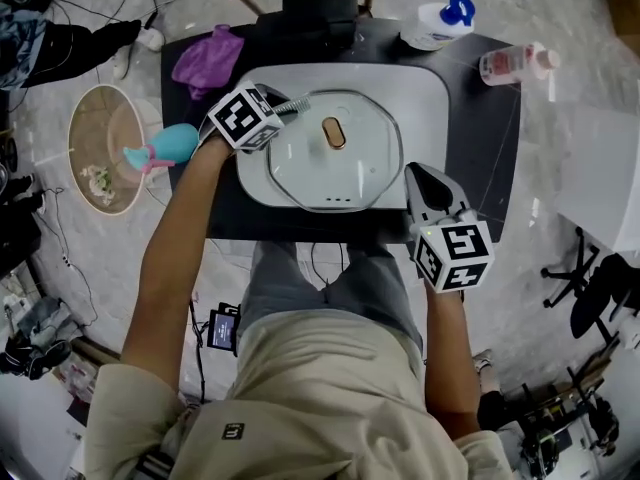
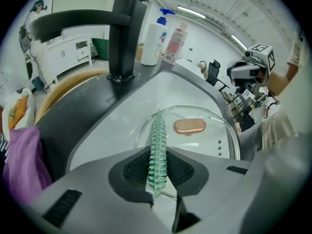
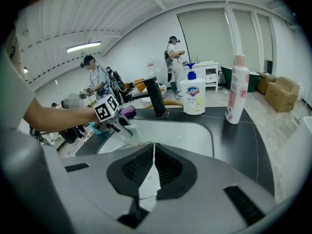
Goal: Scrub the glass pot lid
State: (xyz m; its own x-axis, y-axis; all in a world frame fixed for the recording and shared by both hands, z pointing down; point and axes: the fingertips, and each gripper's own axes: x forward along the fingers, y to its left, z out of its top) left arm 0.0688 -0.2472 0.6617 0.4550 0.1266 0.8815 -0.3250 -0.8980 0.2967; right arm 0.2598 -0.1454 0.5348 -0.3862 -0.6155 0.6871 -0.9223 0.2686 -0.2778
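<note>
The lid (image 1: 350,168) lies in the sink (image 1: 425,98) before me: faucet (image 1: 320,13) at twelve o'clock, pump bottle (image 1: 440,20) at one, cloth (image 1: 205,58) at ten, and my left claw's (image 1: 283,108) brush (image 2: 157,145) at the lid's rim.

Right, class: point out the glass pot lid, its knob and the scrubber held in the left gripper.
glass pot lid (image 1: 345,173), head view, clear glass just below the knob.
knob (image 2: 189,126), left gripper view, middle of its copper-coloured top.
scrubber (image 2: 157,152), left gripper view, middle of its green edge.

Pale grey mottled stone floor (image 1: 560,8). Black wheeled office chair (image 1: 592,286) stood at right. White ribbed vaulted ceiling (image 3: 112,13) carried long strip light (image 3: 84,46). Brown cardboard boxes (image 3: 283,92) sat by far wall.
</note>
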